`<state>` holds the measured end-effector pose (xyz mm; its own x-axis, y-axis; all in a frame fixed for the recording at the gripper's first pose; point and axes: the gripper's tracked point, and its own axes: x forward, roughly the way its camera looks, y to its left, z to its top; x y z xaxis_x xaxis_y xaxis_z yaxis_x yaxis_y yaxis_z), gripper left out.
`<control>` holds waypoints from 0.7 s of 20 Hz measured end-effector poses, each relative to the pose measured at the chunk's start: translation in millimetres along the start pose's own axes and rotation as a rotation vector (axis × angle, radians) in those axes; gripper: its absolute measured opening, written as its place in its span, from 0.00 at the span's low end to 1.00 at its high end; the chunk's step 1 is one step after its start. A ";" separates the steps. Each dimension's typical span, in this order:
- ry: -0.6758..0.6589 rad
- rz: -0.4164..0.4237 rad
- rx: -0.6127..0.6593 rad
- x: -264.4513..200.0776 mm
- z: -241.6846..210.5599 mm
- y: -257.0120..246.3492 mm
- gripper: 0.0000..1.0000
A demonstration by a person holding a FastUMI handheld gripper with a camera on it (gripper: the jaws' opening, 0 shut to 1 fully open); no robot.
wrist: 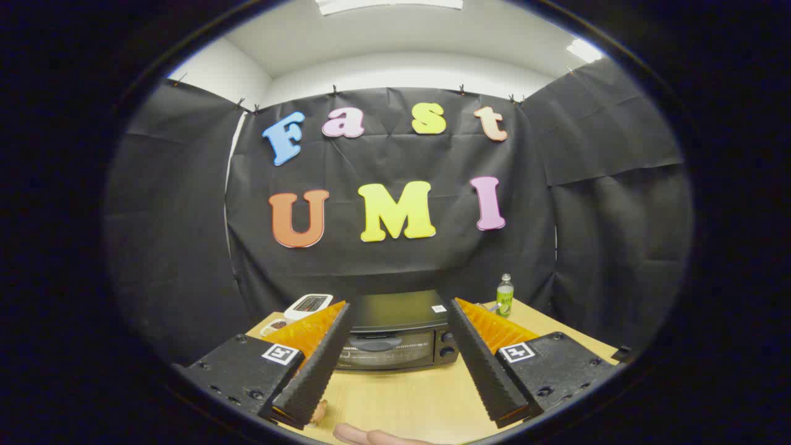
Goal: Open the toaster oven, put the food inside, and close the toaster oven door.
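Note:
A black toaster oven (395, 337) stands on the wooden table (408, 395), straight ahead beyond my fingers, with its glass door shut and its knobs on the right side. My gripper (398, 309) is open, held back from the oven with nothing between its fingers. A small dish holding dark food (275, 326) sits left of the oven, partly hidden behind my left finger (318, 364). A small pale piece (320, 413) lies on the table by the base of that finger.
A white device (309, 304) stands behind the dish at the oven's left. A green bottle (505, 296) stands at the oven's right rear. A person's fingertips (371, 436) rest on the table's near edge. Black cloth walls close in the booth.

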<state>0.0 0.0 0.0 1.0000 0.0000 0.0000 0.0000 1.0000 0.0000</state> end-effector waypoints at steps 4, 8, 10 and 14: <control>-0.005 0.012 -0.014 -4.2 -3.2 1.6 1.00; 0.044 -0.003 -0.010 4.6 -20.6 -5.7 1.00; 0.064 -0.021 -0.019 10.3 -28.2 -12.1 1.00; 0.080 -0.031 -0.012 25.0 -35.2 -17.5 1.00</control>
<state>25.0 -17.5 -35.2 0.9963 -0.0316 -0.0793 0.0306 0.9994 -0.0137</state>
